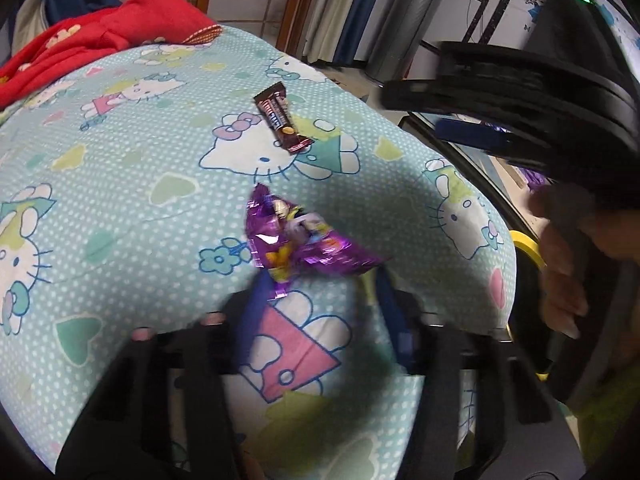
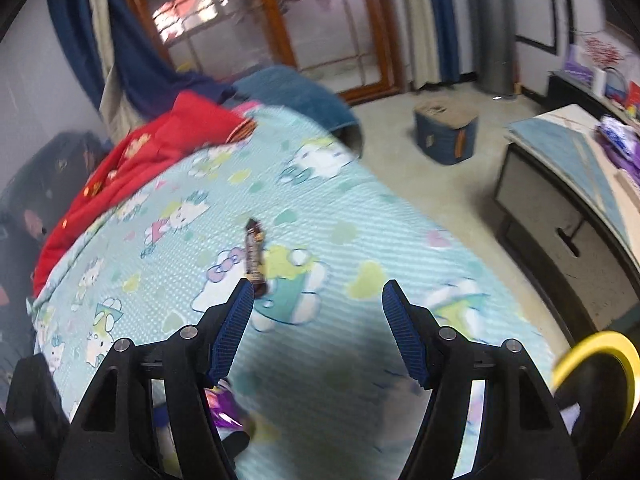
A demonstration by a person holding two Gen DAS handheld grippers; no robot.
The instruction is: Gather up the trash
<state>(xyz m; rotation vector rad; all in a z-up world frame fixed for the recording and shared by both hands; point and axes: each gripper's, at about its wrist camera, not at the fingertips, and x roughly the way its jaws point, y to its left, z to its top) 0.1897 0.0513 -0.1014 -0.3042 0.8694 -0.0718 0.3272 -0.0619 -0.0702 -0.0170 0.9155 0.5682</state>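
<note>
Crinkly purple foil wrapper [image 1: 304,240] just ahead of wide left gripper [image 1: 320,280], brown candy-bar wrapper [image 2: 255,254] beyond wide right gripper [image 2: 318,292], red blanket [image 1: 92,44] far off on bed [image 1: 120,160]

A home bedroom. Bed [image 2: 340,216] filling the middle of the frame, spread with a cartoon-cat sheet; red quilt [image 2: 132,160] bunched at upper left. Wood-framed glass door [image 2: 280,20] with blue curtains [image 2: 444,16] along the top, bare concrete floor [image 2: 420,184] at centre right, low cabinet [image 2: 560,216] at right.
</note>
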